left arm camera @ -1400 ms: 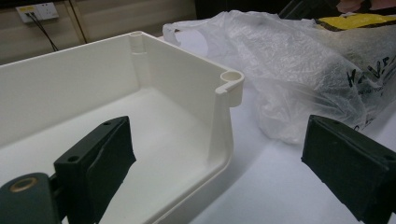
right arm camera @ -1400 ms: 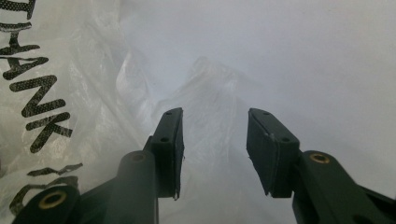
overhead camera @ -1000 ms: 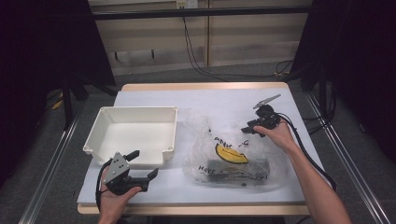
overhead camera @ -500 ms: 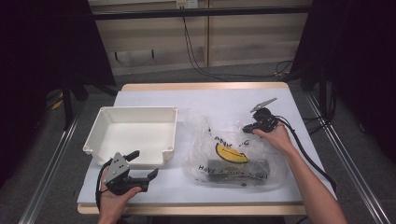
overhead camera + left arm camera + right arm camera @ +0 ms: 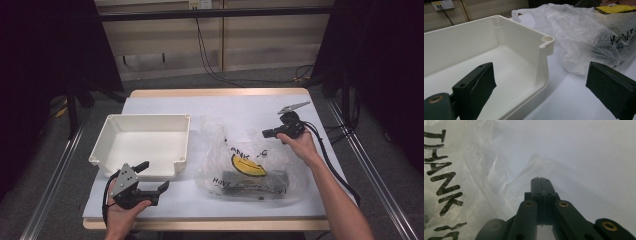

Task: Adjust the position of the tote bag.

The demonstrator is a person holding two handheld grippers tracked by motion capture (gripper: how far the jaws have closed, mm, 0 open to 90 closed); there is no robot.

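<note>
A clear plastic bag (image 5: 235, 150) printed with black letters and a yellow smiley lies at the table's centre right, with dark items (image 5: 255, 178) inside. My right gripper (image 5: 265, 133) is at the bag's far right edge; its jaws have just been closing and now stand shut on a fold of the bag's film (image 5: 531, 167). In the right gripper view the gripper (image 5: 540, 181) has its jaws pressed together and the film bunched at the tip. My left gripper (image 5: 155, 176) is open near the table's front left, with nothing between its pads (image 5: 477, 87). It faces the white tray's (image 5: 145, 117) near corner (image 5: 546, 41).
The white tray is empty and sits at the left of the white table (image 5: 240, 105). Metal rails (image 5: 365, 160) run along both sides of the table. A cable (image 5: 330, 160) trails from my right gripper along the forearm.
The right gripper's jaws have come together on the bag's edge and the hand has shifted slightly. The left gripper has stayed still.
</note>
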